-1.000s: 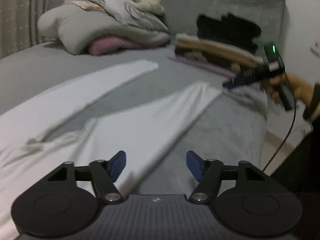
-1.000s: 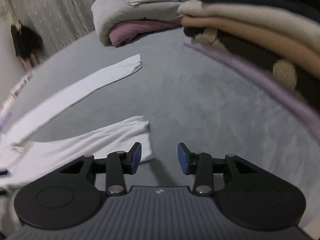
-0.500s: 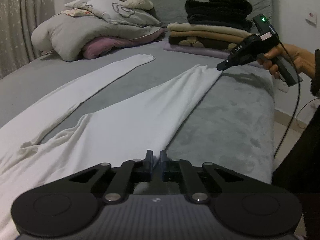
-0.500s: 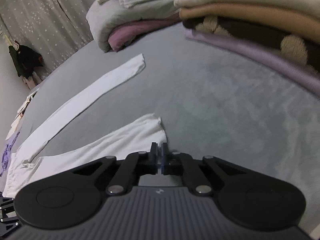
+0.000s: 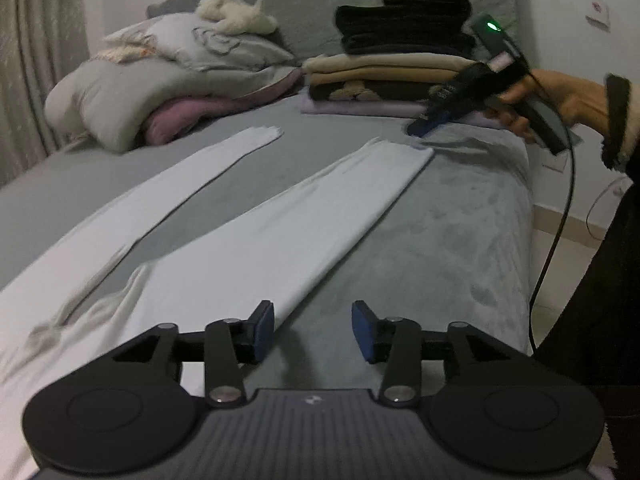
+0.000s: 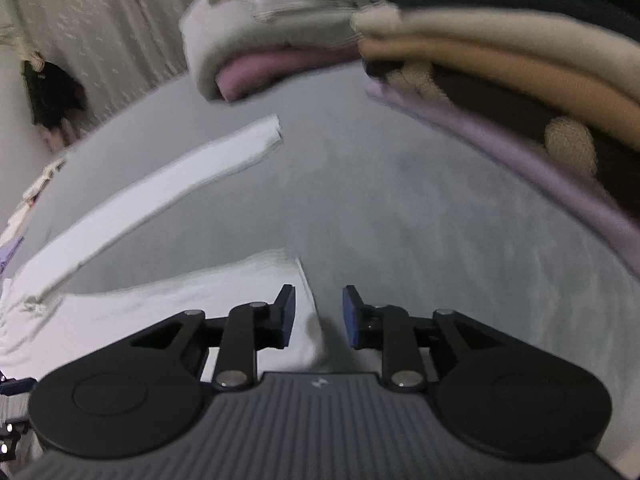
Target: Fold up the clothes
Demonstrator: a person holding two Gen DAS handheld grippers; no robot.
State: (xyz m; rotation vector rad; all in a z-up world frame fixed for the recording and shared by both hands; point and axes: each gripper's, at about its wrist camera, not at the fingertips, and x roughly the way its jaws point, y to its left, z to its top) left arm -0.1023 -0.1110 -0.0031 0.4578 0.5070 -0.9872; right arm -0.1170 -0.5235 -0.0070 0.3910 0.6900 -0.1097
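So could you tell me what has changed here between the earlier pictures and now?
Half a second ago both grippers were pinched shut on the white garment; now the left gripper and right gripper are opening, and the cloth lies flat and released on the bed. The near leg's hem edge lies between the right gripper's pads, untouched. The folded stack and pillows stayed put.

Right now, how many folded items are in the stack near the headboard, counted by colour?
Black: 1, maybe more; layers are unclear
Beige: 1
Tan: 1
Dark brown with beige spots: 1
Lilac: 1
Total: at least 5
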